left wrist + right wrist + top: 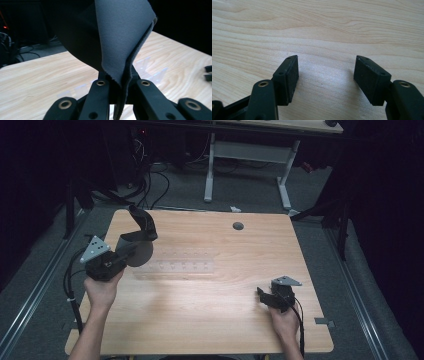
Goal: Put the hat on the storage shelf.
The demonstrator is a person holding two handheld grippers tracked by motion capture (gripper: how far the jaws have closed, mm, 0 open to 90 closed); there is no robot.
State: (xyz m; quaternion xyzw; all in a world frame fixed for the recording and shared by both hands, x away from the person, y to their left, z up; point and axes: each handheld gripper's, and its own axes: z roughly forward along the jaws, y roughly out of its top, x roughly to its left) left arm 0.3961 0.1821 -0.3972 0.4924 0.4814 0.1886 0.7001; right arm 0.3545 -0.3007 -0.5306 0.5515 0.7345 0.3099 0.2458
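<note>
On the wooden surface (200, 310), largest item: pale grain top, round grommet hole (238, 225) near the far edge, mostly bare.

Item, clear tray (177, 267): a see-through strip with faint round dimples, lying flat left of centre, just beside the left tool. Contents cannot be made out.

Item, grey cloth (136, 247): soft fabric, dark on one face and lighter grey on the other, lifted off the surface at the left side and standing up in a curled fold above the left tool.

Item, left tool (120, 256): held in the left hand (102, 287), jaws closed onto a pinched fold of the cloth.

Item, right tool (263, 296): held in the right hand (282, 317) low at the near right, well apart from the cloth, jaws spread wide with nothing between them.

Handling note (judgement): the step looks like lifting or spreading the cloth. Keeping the pinch firm near the edge and bringing the free tool to a second edge would stop the fabric from sagging or slipping.

View notes: the left gripper view gives the doubled cloth (125, 42) entering between the jaws, which the high view leaves unclear. The right gripper view gives both bare pads (372, 77) over plain wood.
</note>
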